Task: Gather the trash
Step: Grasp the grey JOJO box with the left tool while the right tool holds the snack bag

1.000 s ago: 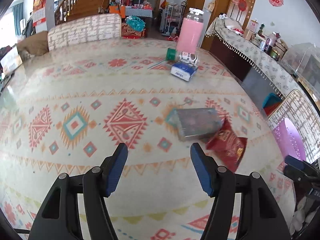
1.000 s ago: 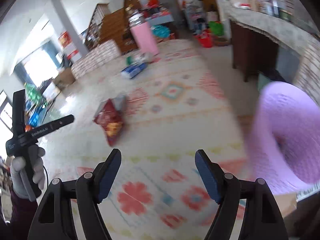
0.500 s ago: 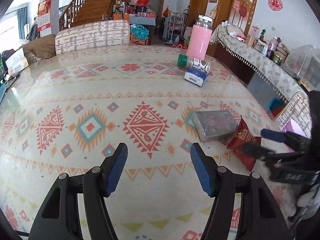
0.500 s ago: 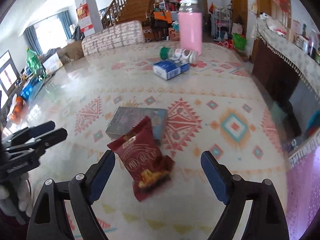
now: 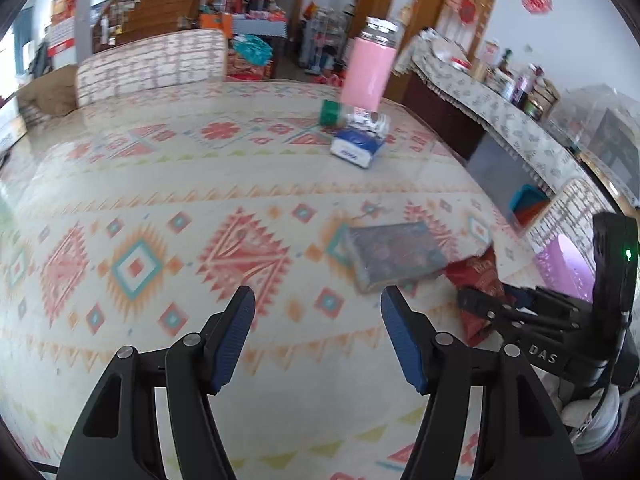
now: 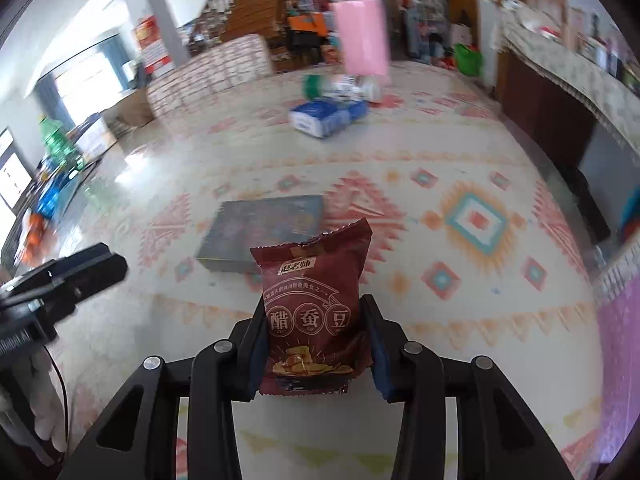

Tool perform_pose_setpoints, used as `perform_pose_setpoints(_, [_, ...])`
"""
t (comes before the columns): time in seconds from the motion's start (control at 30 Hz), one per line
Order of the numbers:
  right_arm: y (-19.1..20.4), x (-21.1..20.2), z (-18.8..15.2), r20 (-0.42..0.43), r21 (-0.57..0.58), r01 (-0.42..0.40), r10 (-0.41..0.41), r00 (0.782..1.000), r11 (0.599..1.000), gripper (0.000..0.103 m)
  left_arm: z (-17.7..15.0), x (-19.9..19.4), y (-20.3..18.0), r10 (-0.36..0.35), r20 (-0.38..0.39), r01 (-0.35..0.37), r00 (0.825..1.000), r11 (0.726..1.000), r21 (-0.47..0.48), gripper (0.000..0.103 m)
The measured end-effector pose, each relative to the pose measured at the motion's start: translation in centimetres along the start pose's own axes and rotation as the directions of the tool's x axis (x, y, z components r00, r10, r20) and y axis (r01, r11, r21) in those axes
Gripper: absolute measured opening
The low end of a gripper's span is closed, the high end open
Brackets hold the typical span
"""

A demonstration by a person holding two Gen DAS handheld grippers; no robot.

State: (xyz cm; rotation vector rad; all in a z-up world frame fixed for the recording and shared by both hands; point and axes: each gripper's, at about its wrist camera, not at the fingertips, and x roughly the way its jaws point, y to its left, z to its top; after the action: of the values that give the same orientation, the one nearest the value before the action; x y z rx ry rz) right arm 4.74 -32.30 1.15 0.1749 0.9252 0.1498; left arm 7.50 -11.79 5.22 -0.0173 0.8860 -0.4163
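Closing on the red snack packet, the right gripper has just been drawing its fingers in, and the packet now stands between the pads, pinched at its lower half with its torn top edge sticking up and forward over the patterned table. Just behind it lies a flat grey box, and farther back a blue tissue pack, a toppled green-capped bottle and a tall pink bottle sit close together. A lilac bin shows at the right edge, likely where the trash belongs. The left gripper hovers over bare tablecloth with its fingers about half apart and nothing between them. To do this step well, I would keep the squeeze steady, since a thin crinkly bag can slide out of smooth pads, lift straight up before swinging right so the bag's lower edge does not drag on the cloth, and hold the packet well over the bin's mouth before letting go; meanwhile the idle left gripper could line up on the grey box
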Motion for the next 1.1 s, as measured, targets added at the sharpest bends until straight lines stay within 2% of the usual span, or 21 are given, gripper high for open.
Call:
perform_pose_setpoints(0.07, [-1.9, -1.0, -0.6, 0.002, 0.084, 0.005, -0.005, 1.0, 0.996, 0.046, 1.3, 0.8, -0.9, -0.006, -0.015, 0.006, 1.0, 0.999, 0.032, 0.07])
perform_pose_setpoints(0.2, [-5.1, -2.7, -2.1, 0.038, 0.21, -0.046, 0.039, 0.999, 0.977, 0.046, 4.5, 4.1, -3.3, -0.033, -0.059, 0.039, 0.998, 0.992, 0.116, 0.073])
perform_pose_setpoints(0.27, [-6.5, -3.4, -2.8, 0.068, 0.268, -0.074, 0.058, 0.996, 0.961, 0.046, 5.8, 6.0, -4.2, -0.084, -0.109, 0.097, 0.99, 0.987, 0.124, 0.073])
perform_pose_setpoints(0.33, [-7.3, -3.8, -3.1, 0.083, 0.3, -0.092, 0.07, 0.994, 0.95, 0.046, 6.9, 8.1, -4.8, -0.136, -0.171, 0.156, 0.976, 0.981, 0.112, 0.073])
perform_pose_setpoints(0.4, [-8.1, -4.1, -3.2, 0.094, 0.335, -0.108, 0.08, 0.992, 0.936, 0.046, 7.2, 9.4, -5.1, -0.137, -0.194, 0.158, 0.972, 0.982, 0.101, 0.073])
perform_pose_setpoints(0.57, [-9.0, -4.3, -3.2, 0.104, 0.371, -0.125, 0.092, 0.99, 0.92, 0.046, 6.6, 11.6, -5.9, -0.158, -0.304, 0.203, 0.939, 0.972, 0.12, 0.073])
perform_pose_setpoints(0.6, [-9.0, -4.3, -3.2, 0.105, 0.373, -0.126, 0.093, 0.99, 0.919, 0.046, 6.2, 11.4, -6.2, -0.149, -0.303, 0.202, 0.941, 0.968, 0.152, 0.074])
perform_pose_setpoints(0.77, [-8.9, -4.2, -3.2, 0.105, 0.37, -0.121, 0.088, 0.991, 0.921, 0.046, 3.3, 9.5, -7.4, -0.187, -0.347, 0.272, 0.919, 0.939, 0.212, 0.075])
perform_pose_setpoints(0.87, [-8.9, -4.2, -3.2, 0.106, 0.371, -0.122, 0.088, 0.99, 0.921, 0.047, 1.5, 8.1, -8.2, -0.177, -0.334, 0.267, 0.926, 0.932, 0.246, 0.076])
perform_pose_setpoints(0.97, [-8.8, -4.2, -3.2, 0.105, 0.363, -0.112, 0.079, 0.991, 0.925, 0.047, -0.1, 7.3, -9.0, -0.1, -0.282, 0.183, 0.954, 0.941, 0.286, 0.076])
perform_pose_setpoints(1.1, [-8.4, -4.2, -3.1, 0.105, 0.344, -0.085, 0.052, 0.993, 0.935, 0.047, -1.3, 7.1, -9.6, -0.01, -0.215, 0.076, 0.976, 0.951, 0.299, 0.076])
